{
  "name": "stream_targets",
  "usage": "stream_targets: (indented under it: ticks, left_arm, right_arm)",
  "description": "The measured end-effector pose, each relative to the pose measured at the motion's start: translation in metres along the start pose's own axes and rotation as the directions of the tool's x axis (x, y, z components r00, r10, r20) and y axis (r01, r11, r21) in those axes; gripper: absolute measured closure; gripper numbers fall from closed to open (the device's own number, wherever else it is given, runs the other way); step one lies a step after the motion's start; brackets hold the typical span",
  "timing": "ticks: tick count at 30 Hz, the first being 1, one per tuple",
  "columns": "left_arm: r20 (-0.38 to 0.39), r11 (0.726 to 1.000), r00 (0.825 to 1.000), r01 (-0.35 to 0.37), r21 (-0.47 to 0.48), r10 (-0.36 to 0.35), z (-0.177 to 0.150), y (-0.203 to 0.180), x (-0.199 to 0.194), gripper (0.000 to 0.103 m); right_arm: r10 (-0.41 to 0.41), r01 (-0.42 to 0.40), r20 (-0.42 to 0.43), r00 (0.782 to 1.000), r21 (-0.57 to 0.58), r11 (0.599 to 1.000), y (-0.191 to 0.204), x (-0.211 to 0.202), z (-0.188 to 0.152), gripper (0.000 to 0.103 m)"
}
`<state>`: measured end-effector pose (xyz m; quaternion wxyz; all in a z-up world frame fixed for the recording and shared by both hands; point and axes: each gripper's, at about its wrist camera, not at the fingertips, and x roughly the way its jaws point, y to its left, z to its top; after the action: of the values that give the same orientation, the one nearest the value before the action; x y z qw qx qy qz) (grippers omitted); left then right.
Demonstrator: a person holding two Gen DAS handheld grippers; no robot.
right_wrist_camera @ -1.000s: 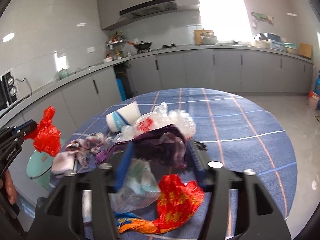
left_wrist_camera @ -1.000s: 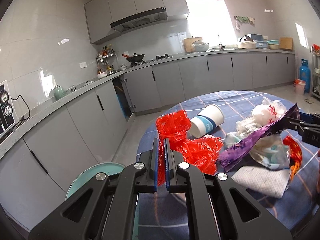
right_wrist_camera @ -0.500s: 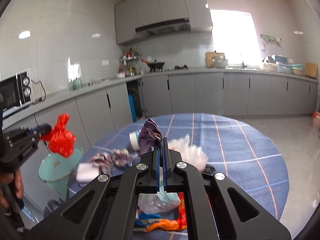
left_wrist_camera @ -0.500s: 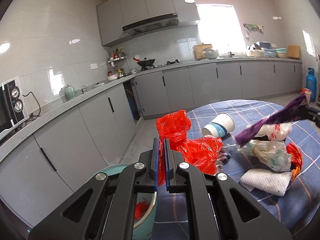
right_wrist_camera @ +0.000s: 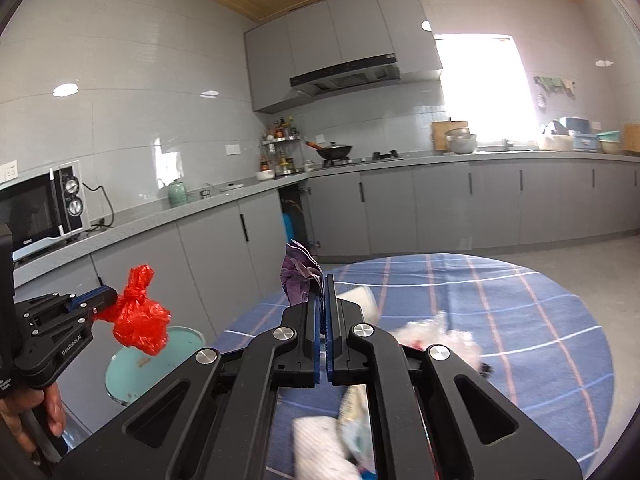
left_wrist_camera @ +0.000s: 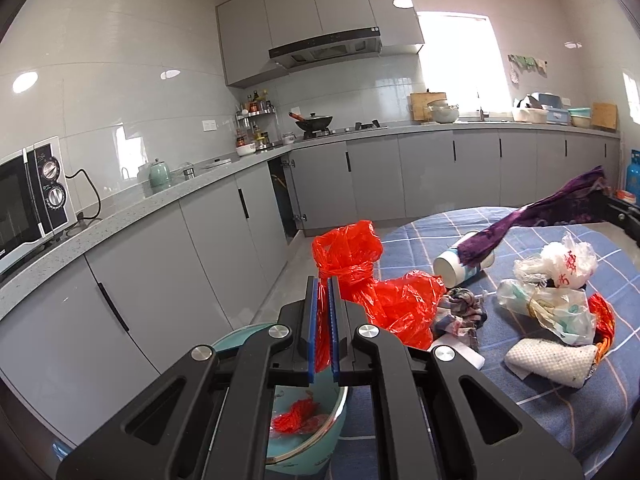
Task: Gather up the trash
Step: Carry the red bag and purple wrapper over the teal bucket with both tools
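My left gripper [left_wrist_camera: 323, 280] is shut on a crumpled red plastic bag [left_wrist_camera: 376, 280], held in the air above a teal bin [left_wrist_camera: 312, 444] that has red scraps inside. In the right wrist view the same red bag [right_wrist_camera: 138, 316] hangs from the left gripper [right_wrist_camera: 110, 294] over the teal bin [right_wrist_camera: 156, 364]. My right gripper [right_wrist_camera: 323, 280] is shut on a purple wrapper [right_wrist_camera: 298, 276], lifted above the blue checked table [right_wrist_camera: 540, 320]. From the left wrist view the purple wrapper [left_wrist_camera: 552, 216] stretches over the table.
On the table [left_wrist_camera: 440, 228] lie a tipped paper cup [left_wrist_camera: 460, 268], clear plastic bags [left_wrist_camera: 556, 304], a white tissue wad [left_wrist_camera: 548, 360], a crumpled cloth [left_wrist_camera: 460, 312] and a red-orange wrapper [left_wrist_camera: 602, 316]. Grey cabinets [left_wrist_camera: 208, 248] and a microwave [left_wrist_camera: 28, 200] run along the left.
The right gripper closed on the purple wrapper and lifted it off the table. The left gripper carried the red bag left and up, over the teal bin.
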<state>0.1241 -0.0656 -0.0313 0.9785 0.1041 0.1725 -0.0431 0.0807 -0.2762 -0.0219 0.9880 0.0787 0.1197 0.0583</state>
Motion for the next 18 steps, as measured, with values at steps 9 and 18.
stream_targets:
  ticks: [9, 18]
  left_arm:
    - [-0.007, 0.999, 0.999, -0.032, -0.043, 0.031, -0.001, 0.023, -0.002, 0.097]
    - [-0.024, 0.992, 0.995, -0.099, -0.078, 0.098, -0.003, 0.052, 0.000, 0.097]
  right_arm:
    - [0.095, -0.095, 0.002, 0.995, -0.031, 0.995, 0.038, 0.027, 0.003, 0.100]
    - [0.172, -0.172, -0.008, 0.985, -0.051, 0.984, 0.068, 0.050, 0.007, 0.100]
